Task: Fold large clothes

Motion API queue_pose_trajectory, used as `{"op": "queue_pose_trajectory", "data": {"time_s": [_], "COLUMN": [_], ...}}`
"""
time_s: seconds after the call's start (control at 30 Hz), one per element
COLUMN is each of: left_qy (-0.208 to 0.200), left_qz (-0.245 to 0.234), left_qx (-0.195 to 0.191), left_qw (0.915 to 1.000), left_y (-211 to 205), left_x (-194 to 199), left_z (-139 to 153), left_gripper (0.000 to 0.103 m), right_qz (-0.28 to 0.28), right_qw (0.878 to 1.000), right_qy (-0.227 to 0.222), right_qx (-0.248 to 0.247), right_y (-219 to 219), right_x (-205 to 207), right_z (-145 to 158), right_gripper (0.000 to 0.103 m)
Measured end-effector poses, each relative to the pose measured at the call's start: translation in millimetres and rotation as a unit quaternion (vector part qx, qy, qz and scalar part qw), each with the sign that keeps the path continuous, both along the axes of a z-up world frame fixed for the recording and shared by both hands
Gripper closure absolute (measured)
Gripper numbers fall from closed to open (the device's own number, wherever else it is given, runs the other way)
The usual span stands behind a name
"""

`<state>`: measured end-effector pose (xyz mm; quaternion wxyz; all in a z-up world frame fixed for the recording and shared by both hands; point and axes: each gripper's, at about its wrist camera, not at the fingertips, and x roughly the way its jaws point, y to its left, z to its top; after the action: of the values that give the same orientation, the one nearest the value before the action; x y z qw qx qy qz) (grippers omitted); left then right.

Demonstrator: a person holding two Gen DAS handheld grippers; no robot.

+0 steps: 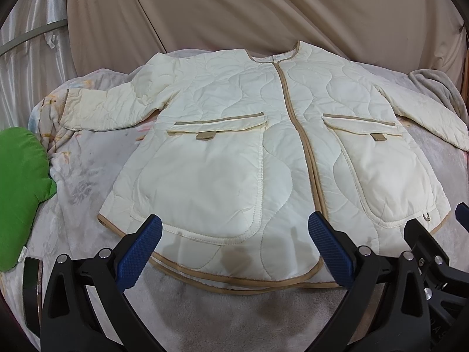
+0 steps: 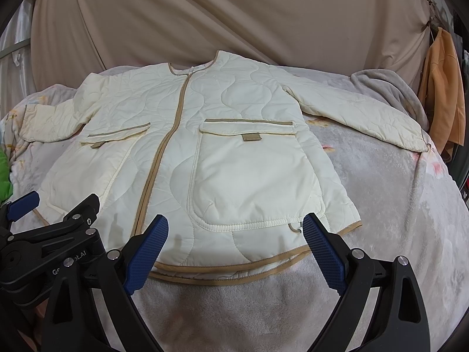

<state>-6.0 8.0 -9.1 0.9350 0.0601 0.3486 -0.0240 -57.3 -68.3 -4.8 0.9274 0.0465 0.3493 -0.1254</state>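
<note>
A cream quilted jacket point(image 1: 234, 135) with tan trim lies flat and face up on a bed, zipped, both sleeves spread out sideways. It also shows in the right wrist view point(image 2: 222, 146). My left gripper point(image 1: 234, 228) is open and empty, hovering over the hem near the left pocket point(image 1: 202, 182). My right gripper point(image 2: 236, 228) is open and empty above the hem below the right pocket point(image 2: 252, 176). The right gripper's body shows at the left wrist view's right edge point(image 1: 433, 252); the left gripper's body shows in the right wrist view point(image 2: 58, 234).
A pale grey fleece blanket point(image 2: 381, 205) covers the bed. A green cushion point(image 1: 20, 187) lies at the left. A grey throw point(image 2: 390, 94) is bunched at the far right. An orange cloth point(image 2: 442, 96) hangs at the right. Beige drapery point(image 1: 263, 8) hangs behind.
</note>
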Motion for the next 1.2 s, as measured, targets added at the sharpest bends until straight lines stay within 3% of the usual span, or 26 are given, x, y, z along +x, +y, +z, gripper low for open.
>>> {"op": "queue_pose_trajectory", "data": {"time_s": [0.8, 1.2], "left_qy": [-0.007, 0.015], "left_qz": [0.0, -0.009], "left_qx": [0.001, -0.017], "left_qw": [1.0, 0.9997], "left_y": [-7.7, -14.8], "left_x": [6.3, 16.1], "left_z": [-3.0, -9.6], "left_gripper": [0.008, 0.009], "right_qz": [-0.003, -0.003], "right_qw": [1.0, 1.0], "right_qy": [-0.004, -0.005], "right_qx": [-0.003, 0.02], "right_y": [-1.5, -17.7], "right_x": [-0.8, 6.3], "right_z": [-2.0, -7.9], "right_gripper": [0.011, 0.011]}}
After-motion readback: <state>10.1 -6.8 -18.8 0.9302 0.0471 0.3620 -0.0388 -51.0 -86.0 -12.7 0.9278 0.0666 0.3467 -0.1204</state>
